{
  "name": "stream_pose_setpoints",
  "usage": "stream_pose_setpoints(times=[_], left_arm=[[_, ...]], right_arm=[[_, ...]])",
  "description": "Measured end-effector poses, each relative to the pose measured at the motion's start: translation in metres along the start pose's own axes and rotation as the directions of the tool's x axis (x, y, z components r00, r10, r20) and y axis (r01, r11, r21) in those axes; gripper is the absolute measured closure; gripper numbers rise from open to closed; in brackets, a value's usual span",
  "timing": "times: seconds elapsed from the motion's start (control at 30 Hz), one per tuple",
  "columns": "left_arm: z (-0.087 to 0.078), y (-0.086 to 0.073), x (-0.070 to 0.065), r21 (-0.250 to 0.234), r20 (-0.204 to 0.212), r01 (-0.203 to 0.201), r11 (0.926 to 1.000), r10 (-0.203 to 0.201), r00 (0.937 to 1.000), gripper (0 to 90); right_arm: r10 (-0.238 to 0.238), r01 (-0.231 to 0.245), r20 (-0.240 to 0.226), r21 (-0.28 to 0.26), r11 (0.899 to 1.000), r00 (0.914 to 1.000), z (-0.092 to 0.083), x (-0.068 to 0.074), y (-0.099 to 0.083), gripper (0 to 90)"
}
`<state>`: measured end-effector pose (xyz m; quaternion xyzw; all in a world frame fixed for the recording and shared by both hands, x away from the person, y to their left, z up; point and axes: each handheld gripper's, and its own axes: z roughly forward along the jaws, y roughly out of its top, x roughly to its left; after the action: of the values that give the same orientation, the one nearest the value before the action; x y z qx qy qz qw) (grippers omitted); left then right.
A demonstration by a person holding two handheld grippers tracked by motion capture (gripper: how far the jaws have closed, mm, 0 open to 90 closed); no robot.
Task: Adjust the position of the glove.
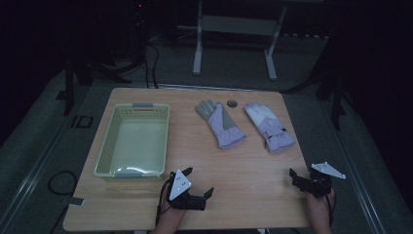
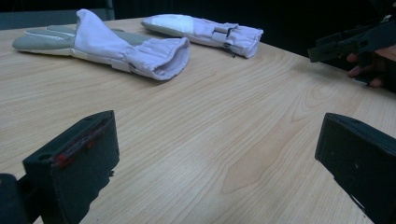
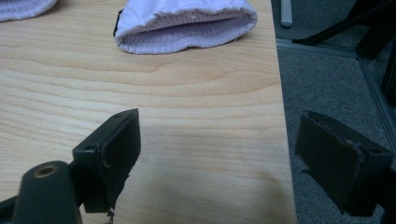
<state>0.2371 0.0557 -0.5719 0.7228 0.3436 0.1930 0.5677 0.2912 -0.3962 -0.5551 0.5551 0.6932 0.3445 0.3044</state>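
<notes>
While both tongs rest low at the near edge of the pale wooden table [image 1: 253, 161], the left gripper [image 1: 199, 181] and the right gripper [image 1: 295, 176] stand released, jaws wide and holding nothing. Farther back lie two lilac fabric gloves: the grey-palmed glove [image 1: 220, 123] mid-table, the white-backed glove [image 1: 269, 127] beside it, well apart from a cream plastic basket [image 1: 105, 155] at the left.

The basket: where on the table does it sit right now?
In the high view the basket sits on the table's left half, left of the two gloves and just beyond the left gripper.
</notes>
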Motion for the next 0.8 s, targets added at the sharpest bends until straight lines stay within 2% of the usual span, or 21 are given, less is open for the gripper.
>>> stream_pose_setpoints(times=[0.13, 0.2, 0.43, 0.47, 0.53, 0.63, 0.8], left_arm=[[0.0, 0.0, 0.0, 0.001, -0.001, 0.002, 1.0, -0.002, 1.0, 0.0], [0.0, 0.0, 0.0, 0.001, -0.003, 0.0, 1.0, 0.0, 1.0, 0.0], [0.0, 0.0, 0.0, 0.003, -0.003, 0.0, 1.0, 0.0, 1.0, 0.0], [0.0, 0.0, 0.0, 0.001, -0.003, -0.002, 1.0, 0.002, 1.0, 0.0], [0.0, 0.0, -0.001, 0.001, -0.002, -0.006, 1.0, 0.006, 1.0, 0.0], [0.0, 0.0, -0.001, 0.0, -0.001, -0.006, 1.0, 0.006, 1.0, 0.0], [0.0, 0.0, -0.001, 0.002, 0.004, -0.007, 1.0, 0.007, 1.0, 0.0]], right_arm=[[-0.003, 0.003, -0.01, -0.004, 1.0, 0.9999, -0.001, 0.0, -0.001, 14.4], [-0.008, 0.008, 0.012, 0.007, 1.0, 0.9999, -0.001, 0.002, 0.0, 14.4], [0.038, -0.038, -0.018, 0.014, 0.999, 0.9991, -0.006, 0.0, 0.007, 14.4], [0.049, -0.048, -0.019, 0.054, 0.997, 0.9986, -0.008, -0.001, 0.013, 14.5], [0.052, -0.05, -0.023, 0.061, 0.997, 0.9984, -0.011, -0.001, 0.018, 14.4], [0.047, -0.046, -0.014, 0.071, 0.996, 0.9988, -0.013, 0.0, 0.025, 15.2], [-0.001, 0.005, -0.039, 0.092, 0.996, 0.9992, -0.014, 0.008, 0.051, 15.1]])
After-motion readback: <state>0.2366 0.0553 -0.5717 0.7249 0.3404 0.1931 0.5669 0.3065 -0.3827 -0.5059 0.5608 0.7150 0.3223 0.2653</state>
